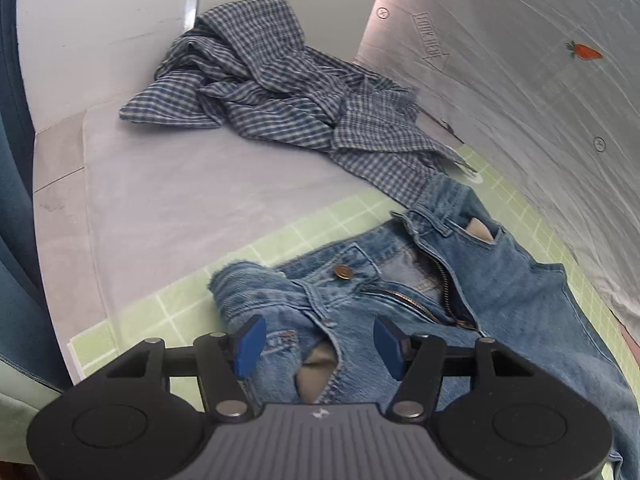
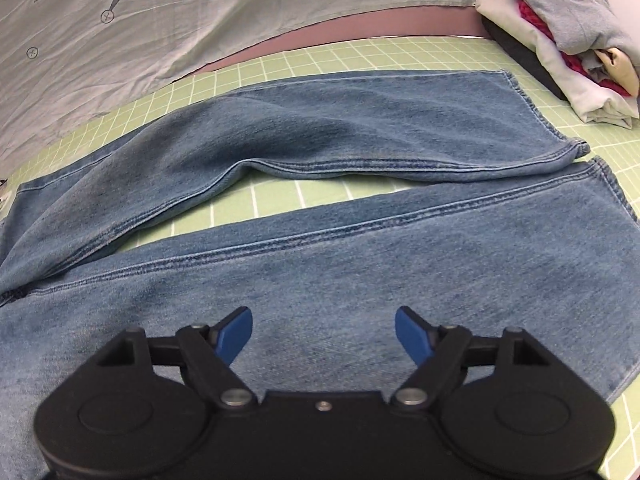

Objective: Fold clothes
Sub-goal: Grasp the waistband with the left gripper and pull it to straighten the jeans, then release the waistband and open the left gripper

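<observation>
Blue jeans (image 1: 500,292) lie on a green grid mat (image 1: 168,312). In the left wrist view I see the waistband, brass button and open zipper. My left gripper (image 1: 320,346) is open and empty, hovering over the near waistband and pocket. In the right wrist view both jeans legs (image 2: 320,240) stretch to the right, spread apart, with mat (image 2: 280,196) showing between them. My right gripper (image 2: 323,336) is open and empty, just above the nearer leg.
A crumpled blue checked shirt (image 1: 272,80) lies beyond the jeans on a pale surface. A light sheet with carrot prints (image 1: 540,72) hangs at the right. A pile of folded clothes (image 2: 568,40) sits at the mat's far right corner.
</observation>
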